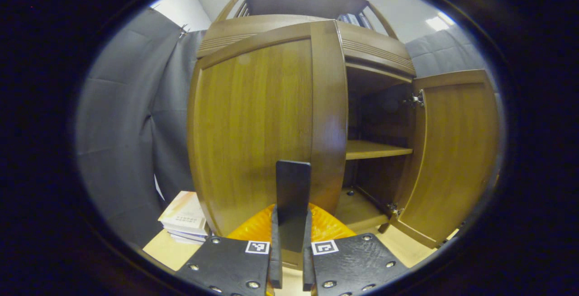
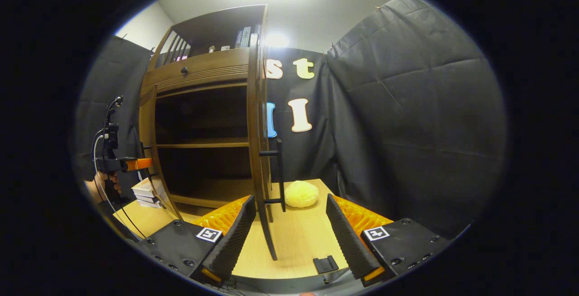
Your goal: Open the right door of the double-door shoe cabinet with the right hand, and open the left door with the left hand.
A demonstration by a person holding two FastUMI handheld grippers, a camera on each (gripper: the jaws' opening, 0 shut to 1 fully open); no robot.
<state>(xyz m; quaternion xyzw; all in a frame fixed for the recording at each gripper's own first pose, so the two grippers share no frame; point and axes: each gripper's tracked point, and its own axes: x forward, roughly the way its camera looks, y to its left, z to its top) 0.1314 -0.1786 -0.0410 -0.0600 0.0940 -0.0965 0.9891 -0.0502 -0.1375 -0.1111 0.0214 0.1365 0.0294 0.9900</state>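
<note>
Left claw (image 1: 289,260) is clamped on the upright black handle (image 1: 293,196) of the left door (image 1: 253,128), straight ahead at 12 o'clock; right claw (image 2: 287,237) gapes empty, right door (image 2: 261,151) already swung wide.

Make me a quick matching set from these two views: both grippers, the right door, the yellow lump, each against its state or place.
Column A
1. left gripper
2. right gripper
3. right door
4. yellow lump

Column B
a. swung open
b. fingers apart, gripping nothing
c. lying on the tabletop beside the cabinet
d. fingers closed on the black door handle

Pairs: 1-d, 2-b, 3-a, 4-c
</note>
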